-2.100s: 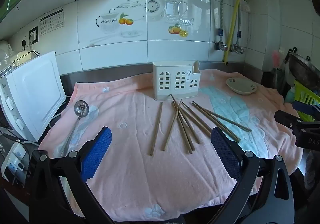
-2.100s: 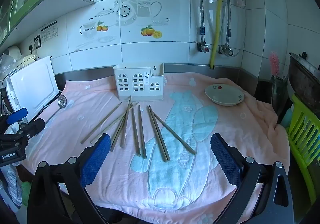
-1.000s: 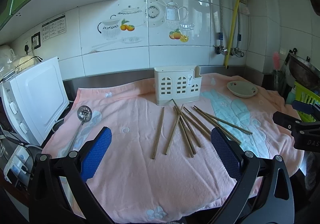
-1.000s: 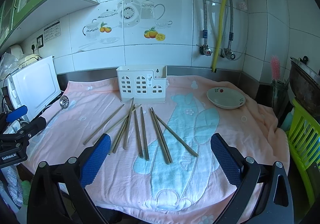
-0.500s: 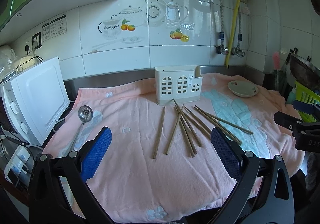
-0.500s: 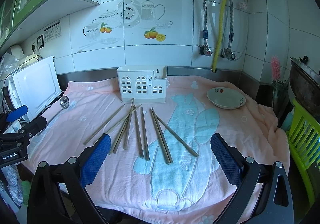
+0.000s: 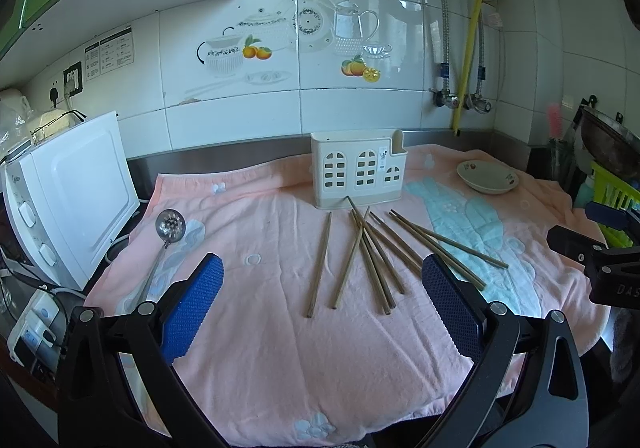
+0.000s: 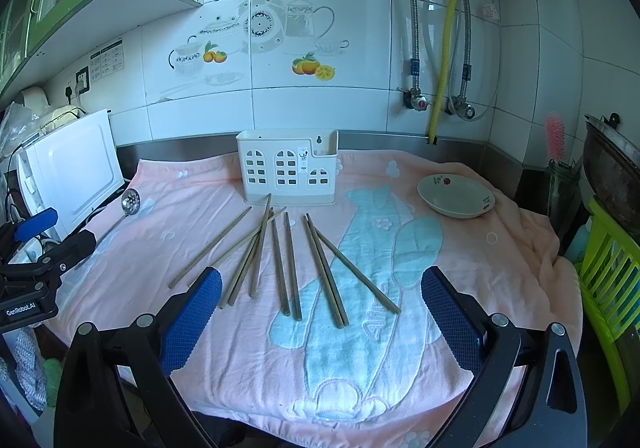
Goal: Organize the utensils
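Comparing w/ 2 s ago: I only lifted slightly; chopsticks (image 8: 288, 268) untouched, left gripper (image 7: 320, 304) & right gripper (image 8: 320, 304) both released, empty.

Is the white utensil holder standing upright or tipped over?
Upright: the utensil holder stands on its base on the pink towel, open top upward.

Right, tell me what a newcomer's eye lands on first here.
The scattered wooden chopsticks fanned across the middle of the pink towel draw the eye first. Just behind them stands the white utensil holder with its little window cutouts. A slotted spoon lies off at the towel's left edge, a shallow bowl at the right.
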`<state>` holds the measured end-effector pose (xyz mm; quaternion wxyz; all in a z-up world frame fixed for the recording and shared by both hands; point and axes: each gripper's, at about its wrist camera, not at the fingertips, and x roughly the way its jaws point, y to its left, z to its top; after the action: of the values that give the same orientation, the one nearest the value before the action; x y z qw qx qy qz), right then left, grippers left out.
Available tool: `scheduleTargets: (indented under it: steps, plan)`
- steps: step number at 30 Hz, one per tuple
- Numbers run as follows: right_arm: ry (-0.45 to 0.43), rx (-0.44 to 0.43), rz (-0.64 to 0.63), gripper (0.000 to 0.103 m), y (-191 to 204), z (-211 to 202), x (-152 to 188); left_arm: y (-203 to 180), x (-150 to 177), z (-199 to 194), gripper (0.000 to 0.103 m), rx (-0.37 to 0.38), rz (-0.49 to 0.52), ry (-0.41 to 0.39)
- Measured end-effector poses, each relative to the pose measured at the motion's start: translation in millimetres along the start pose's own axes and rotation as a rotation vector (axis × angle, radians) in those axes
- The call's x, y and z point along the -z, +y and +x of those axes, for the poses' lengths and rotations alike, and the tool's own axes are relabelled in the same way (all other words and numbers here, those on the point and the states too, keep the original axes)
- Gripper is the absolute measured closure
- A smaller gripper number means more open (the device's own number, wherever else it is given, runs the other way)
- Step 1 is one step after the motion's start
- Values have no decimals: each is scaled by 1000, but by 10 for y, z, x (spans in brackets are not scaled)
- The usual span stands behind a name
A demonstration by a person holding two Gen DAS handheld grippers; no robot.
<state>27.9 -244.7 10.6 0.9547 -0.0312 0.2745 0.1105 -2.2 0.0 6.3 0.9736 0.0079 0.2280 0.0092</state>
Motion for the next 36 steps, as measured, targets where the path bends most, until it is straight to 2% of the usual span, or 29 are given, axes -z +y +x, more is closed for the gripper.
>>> scheduleTargets:
  steps: [36]
  plan:
    - [22, -8, -6, 6, -14, 177, 13, 48, -44, 165, 5, -14, -2, 28]
